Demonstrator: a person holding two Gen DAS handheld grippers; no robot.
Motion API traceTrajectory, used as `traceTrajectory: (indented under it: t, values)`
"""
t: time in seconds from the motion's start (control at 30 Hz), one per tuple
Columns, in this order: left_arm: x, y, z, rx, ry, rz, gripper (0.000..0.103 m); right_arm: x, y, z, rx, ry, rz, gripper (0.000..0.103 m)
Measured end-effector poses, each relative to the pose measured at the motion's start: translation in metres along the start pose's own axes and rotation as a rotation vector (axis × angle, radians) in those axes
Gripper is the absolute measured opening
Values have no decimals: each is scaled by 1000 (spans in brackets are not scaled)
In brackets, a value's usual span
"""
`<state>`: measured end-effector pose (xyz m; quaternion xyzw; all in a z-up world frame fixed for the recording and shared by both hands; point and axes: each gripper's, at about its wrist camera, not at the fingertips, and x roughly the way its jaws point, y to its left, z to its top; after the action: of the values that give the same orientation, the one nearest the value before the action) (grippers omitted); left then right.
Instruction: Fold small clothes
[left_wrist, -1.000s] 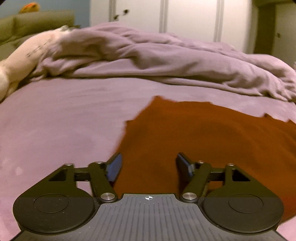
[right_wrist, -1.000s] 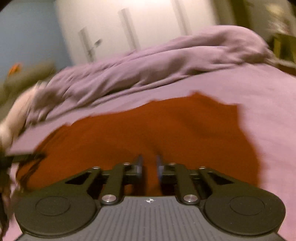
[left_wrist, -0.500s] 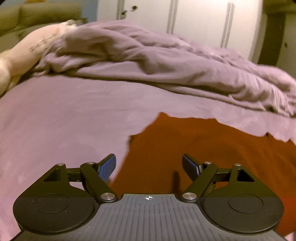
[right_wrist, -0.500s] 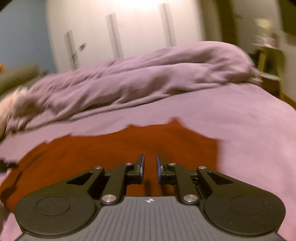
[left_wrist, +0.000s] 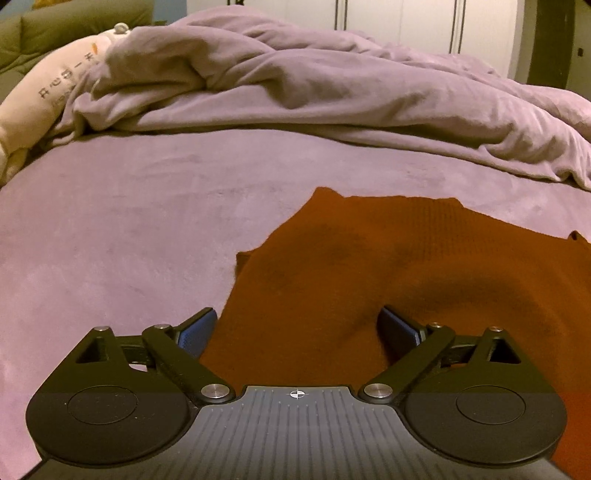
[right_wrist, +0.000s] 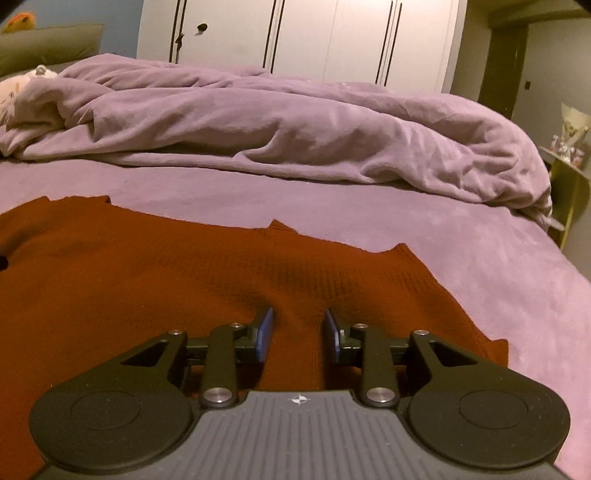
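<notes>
Right now a rust-red knitted garment (right_wrist: 184, 291) lies spread flat on the purple bed sheet (left_wrist: 110, 229), and both grippers sit low over its near part. Seen through the left wrist view, the left gripper (left_wrist: 299, 325) has its jaws spread wide: the one blue pad (left_wrist: 195, 328) is over the sheet just off the garment's left edge, the other is over the red knit, so that edge runs between them. Nothing is pinched there. From the right wrist view, the right gripper (right_wrist: 298, 330) has its jaws parted only a little, with a narrow strip of the red knit showing between the blue pads; they are not pressed together, and whether the pads touch the cloth I cannot tell. Beyond the garment, a crumpled purple duvet (right_wrist: 295, 129) is heaped across the far side of the bed, with a cream pillow (left_wrist: 40, 107) at its left end and white wardrobe doors (right_wrist: 303, 37) behind.
</notes>
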<state>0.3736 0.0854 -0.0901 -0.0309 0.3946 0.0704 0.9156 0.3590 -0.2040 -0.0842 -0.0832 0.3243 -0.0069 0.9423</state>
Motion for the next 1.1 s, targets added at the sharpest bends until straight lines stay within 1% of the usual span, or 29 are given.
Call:
traceTrajectory:
  t: [0.07, 0.13, 0.2, 0.27, 0.3, 0.4, 0.43, 0.47, 0.53, 0.6, 0.63, 0.67, 0.73, 0.77, 0.83, 0.87, 0.93, 1.03, 1.07, 1.1]
  values:
    - [-4, 3, 2, 2, 7, 3, 98, -4, 2, -1, -17, 3, -13, 30]
    - [-13, 10, 3, 8, 11, 8, 98, -17, 0, -3, -7, 11, -17, 31]
    - [-28, 26, -1, 10, 13, 14, 98, -32, -10, -10, 54, 25, -7, 33]
    - [-41, 46, -10, 20, 21, 12, 98, -54, -27, -24, 140, 21, 29, 34]
    - [-47, 57, -15, 25, 37, 2, 98, -63, -34, -32, 172, 20, 46, 35]
    - [-65, 83, -26, 11, 76, -66, 97, -94, -49, -54, 204, -4, 77, 35]
    - [-70, 89, -28, 5, 89, -83, 97, -103, -50, -59, 203, -5, 81, 35]
    - [-74, 95, -31, -5, 100, -103, 97, -110, -50, -62, 209, 13, 84, 36]
    - [-76, 103, -36, -46, 139, -176, 96, -121, -49, -65, 223, 25, 103, 36]
    - [-72, 107, -41, -123, 197, -274, 94, -129, -45, -67, 221, 29, 129, 36]
    - [-70, 107, -43, -154, 213, -309, 94, -133, -42, -67, 222, 27, 141, 37]
    - [-67, 107, -44, -172, 215, -332, 94, -136, -38, -67, 220, 25, 154, 37]
    - [-64, 105, -42, -195, 221, -340, 94, -138, -31, -67, 216, 23, 179, 37]
    - [-63, 105, -40, -213, 225, -363, 93, -139, -27, -67, 214, 24, 191, 37]
    - [-60, 108, -37, -269, 237, -460, 86, -138, -20, -66, 206, 27, 212, 37]
    - [-57, 110, -36, -292, 248, -487, 84, -137, -17, -66, 200, 27, 214, 37]
    - [-47, 111, -35, -319, 267, -500, 84, -134, -12, -65, 185, 27, 216, 37]
    - [-36, 113, -30, -371, 252, -524, 83, -131, -6, -63, 186, 27, 223, 37]
    - [-34, 114, -28, -389, 242, -541, 70, -131, -4, -62, 186, 21, 223, 37]
    - [-31, 115, -26, -399, 239, -546, 48, -132, -2, -62, 185, 14, 223, 37]
